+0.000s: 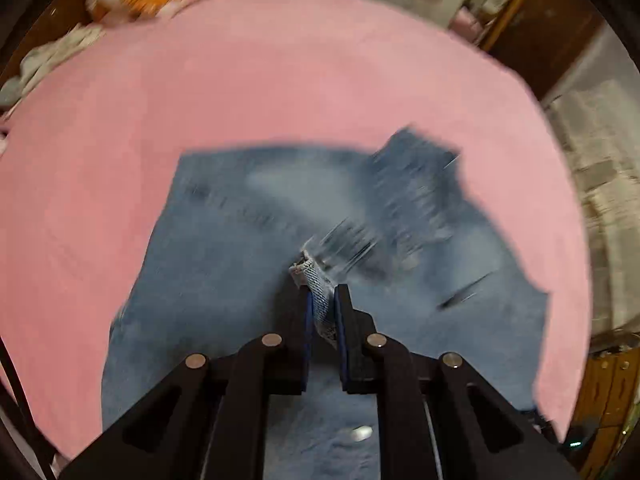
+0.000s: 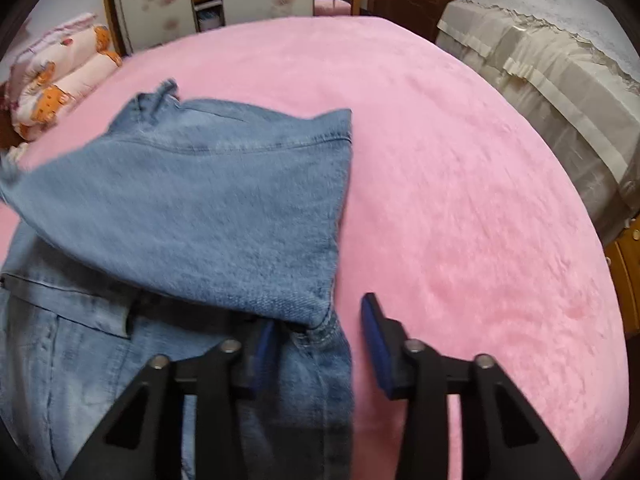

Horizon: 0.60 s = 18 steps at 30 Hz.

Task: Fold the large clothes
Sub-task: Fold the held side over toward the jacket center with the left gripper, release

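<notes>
Jeans (image 2: 192,208) lie part-folded on the pink bed (image 2: 460,200). Left tool (image 1: 322,300) is clamped on a denim hem; right tool (image 2: 320,340) stands apart astride the fold's corner. Risk: the thin pinch slips and the layer flops back.

One pair of jeans (image 2: 192,184) lies on one pink bed (image 2: 460,184). Two grippers show: the left gripper (image 1: 323,300) and the right gripper (image 2: 316,332). One printed pillow (image 2: 60,88) sits at the bed's far left. One covered cabinet (image 2: 560,72) stands beside the bed.
</notes>
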Motion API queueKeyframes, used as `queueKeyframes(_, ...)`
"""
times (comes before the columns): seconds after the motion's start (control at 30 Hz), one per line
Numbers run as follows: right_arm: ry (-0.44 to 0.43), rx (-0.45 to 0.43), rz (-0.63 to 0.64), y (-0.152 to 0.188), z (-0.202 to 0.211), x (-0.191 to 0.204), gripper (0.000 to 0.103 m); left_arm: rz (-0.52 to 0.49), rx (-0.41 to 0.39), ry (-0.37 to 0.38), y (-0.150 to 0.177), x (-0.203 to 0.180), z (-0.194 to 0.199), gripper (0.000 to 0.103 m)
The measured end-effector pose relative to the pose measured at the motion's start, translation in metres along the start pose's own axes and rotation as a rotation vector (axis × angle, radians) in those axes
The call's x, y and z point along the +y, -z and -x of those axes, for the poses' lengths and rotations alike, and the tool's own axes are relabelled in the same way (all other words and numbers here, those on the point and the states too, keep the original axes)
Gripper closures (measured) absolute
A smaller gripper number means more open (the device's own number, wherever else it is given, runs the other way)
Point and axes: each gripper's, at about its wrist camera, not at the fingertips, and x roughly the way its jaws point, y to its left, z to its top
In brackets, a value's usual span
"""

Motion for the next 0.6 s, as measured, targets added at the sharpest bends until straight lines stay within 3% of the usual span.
queueKeyframes(0.1,-0.013,0.0,0.031,0.003,0.002,0.007,0.084,0.009,0.078,-0.067,0.025,0.014,-0.026,0.095)
queueKeyframes(0.37,-0.047,0.098,-0.063,0.007,-0.019,-0.007,0.087,0.026,0.257,-0.276,0.096,0.044,-0.088,0.098)
queueKeyframes(0.53,-0.037,0.122,-0.061,0.005,-0.022,-0.003,0.087,-0.03,0.174,-0.244,0.091,0.042,-0.068,0.097)
queueKeyframes(0.6,-0.042,0.128,-0.071,0.004,-0.019,-0.003,0.086,-0.06,0.133,-0.218,0.082,0.036,-0.055,0.092)
